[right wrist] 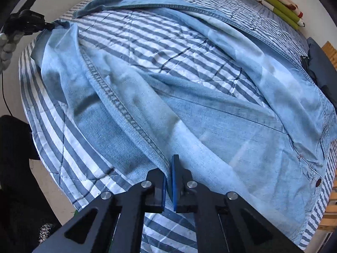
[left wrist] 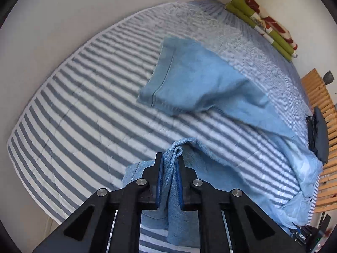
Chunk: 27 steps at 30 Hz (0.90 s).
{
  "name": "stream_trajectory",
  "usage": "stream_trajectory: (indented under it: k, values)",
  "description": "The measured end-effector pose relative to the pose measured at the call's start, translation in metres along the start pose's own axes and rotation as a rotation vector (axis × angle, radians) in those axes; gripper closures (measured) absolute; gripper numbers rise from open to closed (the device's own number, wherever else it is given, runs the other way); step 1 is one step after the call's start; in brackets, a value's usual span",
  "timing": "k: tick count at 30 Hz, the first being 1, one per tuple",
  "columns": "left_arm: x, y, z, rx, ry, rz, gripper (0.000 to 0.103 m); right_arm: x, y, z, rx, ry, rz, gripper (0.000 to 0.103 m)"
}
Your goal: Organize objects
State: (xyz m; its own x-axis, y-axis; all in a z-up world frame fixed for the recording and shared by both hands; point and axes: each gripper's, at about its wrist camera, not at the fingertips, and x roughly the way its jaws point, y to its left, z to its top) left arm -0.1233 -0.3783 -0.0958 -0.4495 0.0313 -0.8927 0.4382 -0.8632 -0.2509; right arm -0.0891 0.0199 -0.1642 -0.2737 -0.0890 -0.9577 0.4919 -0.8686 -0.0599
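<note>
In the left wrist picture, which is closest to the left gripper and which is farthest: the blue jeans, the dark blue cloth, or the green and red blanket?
1. Blue jeans: pinched in the left gripper, so closest.
2. Dark blue cloth: at the bed's right edge, by the wooden slats.
3. Green and red blanket: folded at the far top right corner, farthest.

A bed with a blue-and-white striped quilt (left wrist: 88,109) carries light blue jeans (right wrist: 242,147) spread ahead of both grippers; a folded green patterned blanket (left wrist: 263,25) lies far ahead, a dark cloth (left wrist: 320,135) off right
</note>
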Motion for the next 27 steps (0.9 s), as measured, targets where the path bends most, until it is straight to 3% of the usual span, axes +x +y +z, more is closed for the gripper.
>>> stream_trajectory:
  k: [4,7,9,14,17,20,24,27]
  values:
    - [-0.080,-0.033,0.022,0.094,-0.171,-0.087,0.091,-0.062,-0.028,0.015,0.093,-0.176,-0.069,0.101]
    - [-0.113,-0.037,0.012,0.162,-0.179,-0.130,0.081,-0.113,-0.025,0.017,0.056,-0.320,-0.179,0.101]
    - [-0.117,-0.024,-0.005,0.162,-0.143,-0.126,0.046,-0.125,-0.020,0.011,0.032,-0.340,-0.184,0.101]
    - [-0.101,0.023,-0.038,0.128,-0.067,-0.030,0.045,-0.082,0.018,-0.025,-0.099,-0.167,-0.065,0.101]
    - [-0.084,0.053,-0.036,0.043,-0.029,-0.056,0.044,-0.052,0.043,-0.051,-0.163,-0.079,-0.050,0.101]
    - [-0.049,0.073,-0.029,-0.033,0.034,-0.076,0.038,-0.046,0.054,-0.061,-0.193,-0.065,-0.073,0.101]
    - [-0.005,0.086,-0.022,-0.140,0.091,-0.132,0.038,-0.051,0.049,-0.062,-0.175,-0.034,0.004,0.097]
    - [0.027,0.075,-0.020,-0.147,0.126,-0.109,0.038,-0.059,0.045,-0.061,-0.147,-0.010,0.099,0.083]
